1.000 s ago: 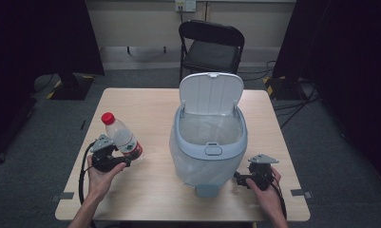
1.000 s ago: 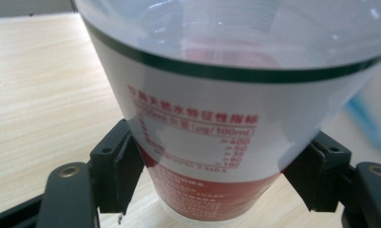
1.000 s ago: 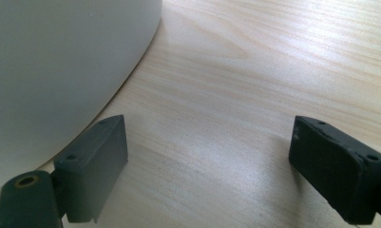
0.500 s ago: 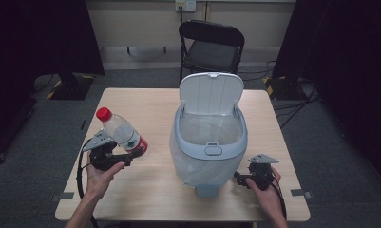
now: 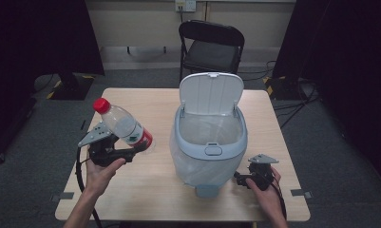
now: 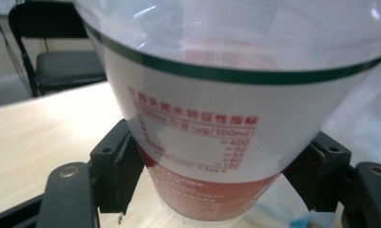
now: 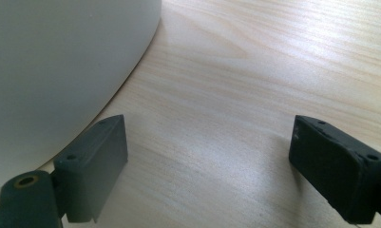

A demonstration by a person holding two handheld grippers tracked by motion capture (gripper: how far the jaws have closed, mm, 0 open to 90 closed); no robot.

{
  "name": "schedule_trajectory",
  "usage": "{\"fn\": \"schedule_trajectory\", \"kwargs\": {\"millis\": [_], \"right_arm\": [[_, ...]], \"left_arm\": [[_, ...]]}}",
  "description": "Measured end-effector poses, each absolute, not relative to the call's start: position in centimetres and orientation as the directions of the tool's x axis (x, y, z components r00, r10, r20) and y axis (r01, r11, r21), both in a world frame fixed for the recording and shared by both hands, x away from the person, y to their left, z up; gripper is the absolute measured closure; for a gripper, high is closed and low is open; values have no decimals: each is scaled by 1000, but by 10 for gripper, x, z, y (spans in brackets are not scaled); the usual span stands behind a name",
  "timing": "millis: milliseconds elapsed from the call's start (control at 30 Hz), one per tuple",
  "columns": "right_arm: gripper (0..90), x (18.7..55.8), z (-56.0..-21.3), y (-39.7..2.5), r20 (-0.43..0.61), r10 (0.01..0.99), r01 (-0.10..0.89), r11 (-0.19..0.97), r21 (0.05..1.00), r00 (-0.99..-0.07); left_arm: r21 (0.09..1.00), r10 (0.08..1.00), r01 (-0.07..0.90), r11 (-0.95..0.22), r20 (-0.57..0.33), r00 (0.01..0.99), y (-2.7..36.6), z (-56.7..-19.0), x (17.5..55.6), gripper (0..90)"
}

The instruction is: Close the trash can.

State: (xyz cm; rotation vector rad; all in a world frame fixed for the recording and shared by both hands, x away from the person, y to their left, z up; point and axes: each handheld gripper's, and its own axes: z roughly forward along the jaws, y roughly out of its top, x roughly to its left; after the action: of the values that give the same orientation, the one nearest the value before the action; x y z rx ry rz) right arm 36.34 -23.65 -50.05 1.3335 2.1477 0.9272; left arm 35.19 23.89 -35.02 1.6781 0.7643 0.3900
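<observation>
One plastic water bottle is held clear of the bench, well to the left of the open pedal bin. Its long axis is tilted, with the red cap up and toward the far left and the base down and toward the bin. The bottle is gripped near its lower, red-labelled part by the left gripper; in the left gripper view the jaws are seen pressed against both sides of the label. The bin stands to the right of the bottle, its lid raised and its mouth open upward, so the left hand is judged the better placed for any drop into it. The right gripper rests on the bench just beside the bin's near right side, its jaws wide apart and holding nothing.
</observation>
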Motion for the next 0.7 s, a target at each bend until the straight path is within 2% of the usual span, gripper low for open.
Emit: {"fn": "schedule_trajectory", "kwargs": {"millis": [133, 700], "right_arm": [[115, 363, -500, -236, -22, 900, 601, 308, 737, -435], [115, 363, -500, -236, -22, 900, 601, 308, 737, -435]], "left_arm": [[965, 672, 241, -102, -111, 732, 234, -333, 352, 278], [987, 656, 150, -58, -75, 751, 233, -281, 349, 278]]}}
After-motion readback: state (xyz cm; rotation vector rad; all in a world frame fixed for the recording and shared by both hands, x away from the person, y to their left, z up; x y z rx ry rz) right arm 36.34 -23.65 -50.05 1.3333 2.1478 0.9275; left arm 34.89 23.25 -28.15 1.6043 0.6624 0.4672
